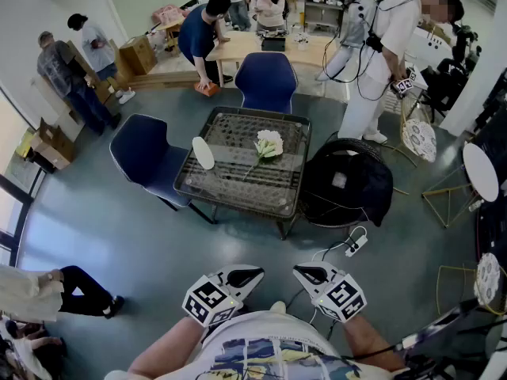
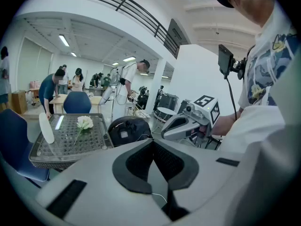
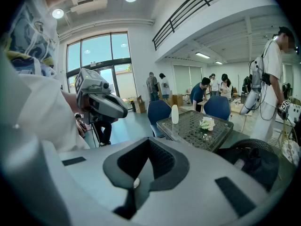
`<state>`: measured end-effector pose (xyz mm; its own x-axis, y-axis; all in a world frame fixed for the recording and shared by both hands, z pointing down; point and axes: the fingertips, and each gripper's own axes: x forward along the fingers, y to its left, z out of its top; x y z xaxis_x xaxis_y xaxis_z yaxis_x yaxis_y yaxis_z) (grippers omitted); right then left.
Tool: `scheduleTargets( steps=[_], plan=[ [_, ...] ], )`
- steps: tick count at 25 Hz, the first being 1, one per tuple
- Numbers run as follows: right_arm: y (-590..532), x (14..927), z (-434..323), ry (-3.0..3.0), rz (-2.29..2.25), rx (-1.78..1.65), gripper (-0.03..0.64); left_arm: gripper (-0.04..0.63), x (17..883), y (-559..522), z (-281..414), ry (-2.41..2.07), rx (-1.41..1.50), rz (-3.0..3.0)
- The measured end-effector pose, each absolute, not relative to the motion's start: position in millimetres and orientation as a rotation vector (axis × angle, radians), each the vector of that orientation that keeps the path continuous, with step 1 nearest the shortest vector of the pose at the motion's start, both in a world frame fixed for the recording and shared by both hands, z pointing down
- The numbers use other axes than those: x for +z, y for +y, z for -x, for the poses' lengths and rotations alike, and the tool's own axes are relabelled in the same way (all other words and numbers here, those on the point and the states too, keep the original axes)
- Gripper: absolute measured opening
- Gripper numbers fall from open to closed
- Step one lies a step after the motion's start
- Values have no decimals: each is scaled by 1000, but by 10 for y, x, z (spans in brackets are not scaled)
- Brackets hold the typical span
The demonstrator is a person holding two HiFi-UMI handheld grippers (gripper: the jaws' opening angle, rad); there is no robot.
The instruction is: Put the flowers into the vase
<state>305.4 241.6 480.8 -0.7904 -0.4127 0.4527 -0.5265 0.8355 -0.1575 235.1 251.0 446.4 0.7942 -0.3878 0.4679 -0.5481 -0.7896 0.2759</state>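
Head view: left gripper (image 1: 253, 272) & right gripper (image 1: 301, 271) are held low, close to the person's torso. They sit side by side w/ tips angled toward each other, both over grey floor (image 1: 158, 244) and well short of the table (image 1: 238, 182). Left gripper view: jaws pressed together, dark pads meeting along one seam, nothing btwn them. Right gripper view: same, jaws fully together, nothing pinched. Each gripper's cam also catches the other gripper off to one side.

Flowers (image 1: 268, 144): white blooms lying flat on the glass-&-mesh table top, right of centre, stem running toward the near-left. Vase (image 1: 203, 153): white, slim, stands upright on the same top near the left edge, apart from the flowers, not touching. Flowers are outside the vase; both are well apart from either gripper.

Around the table:
- Blue chair (image 1: 267, 77) at the far side.
- 2nd blue chair (image 1: 141, 155) at the left.
- Black round chair (image 1: 348, 182) w/ smth dark draped on it, just beside the table's right edge.
- White power strip (image 1: 356, 246) on the floor btwn that black chair & the grippers, cable attached.

Ppl: person in white (image 1: 372, 54) w/ gear strapped on stands beyond the black chair. Several ppl are gathered at a wooden desk (image 1: 238, 46) at the back. One more sits at lower left, dark-trousered legs (image 1: 83, 287) stretched out on the floor.
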Motion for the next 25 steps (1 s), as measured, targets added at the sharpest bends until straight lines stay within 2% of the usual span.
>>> scheduleTargets(
  steps=[16, 25],
  plan=[
    [2083, 5023, -2908, -2552, -757, 488, 9, 9, 4528, 2115, -2168, -627, 574, -2611],
    [1275, 5078, -2454, -2462, -903, 580, 11, 9, 4394, 1309, -1585, -538, 503, -2682]
  ],
)
